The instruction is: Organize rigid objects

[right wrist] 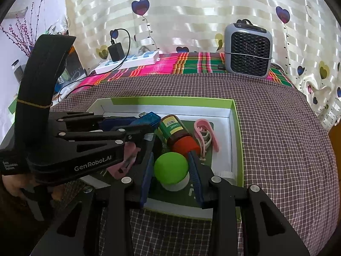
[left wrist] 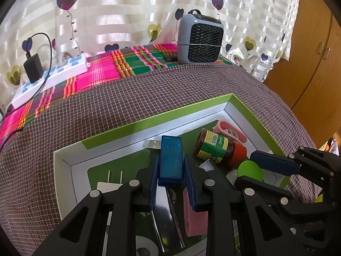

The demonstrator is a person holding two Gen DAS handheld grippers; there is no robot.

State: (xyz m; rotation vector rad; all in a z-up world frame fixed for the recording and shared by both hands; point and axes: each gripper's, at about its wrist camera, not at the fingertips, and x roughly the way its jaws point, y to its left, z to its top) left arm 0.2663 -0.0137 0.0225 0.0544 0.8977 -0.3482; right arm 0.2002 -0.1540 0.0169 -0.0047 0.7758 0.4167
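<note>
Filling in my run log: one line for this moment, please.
left gripper: shut on blue USB stick | right gripper: shut on green ball | both over box

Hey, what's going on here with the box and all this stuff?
A person is sorting small items in a green-rimmed box on a checked tablecloth, with a handheld gripper in each hand. The left gripper is shut on a blue translucent USB dongle above the box. The right gripper is shut on a green-capped white container. Lying in the box are a red-capped brown jar on its side and a pink clip.
</note>
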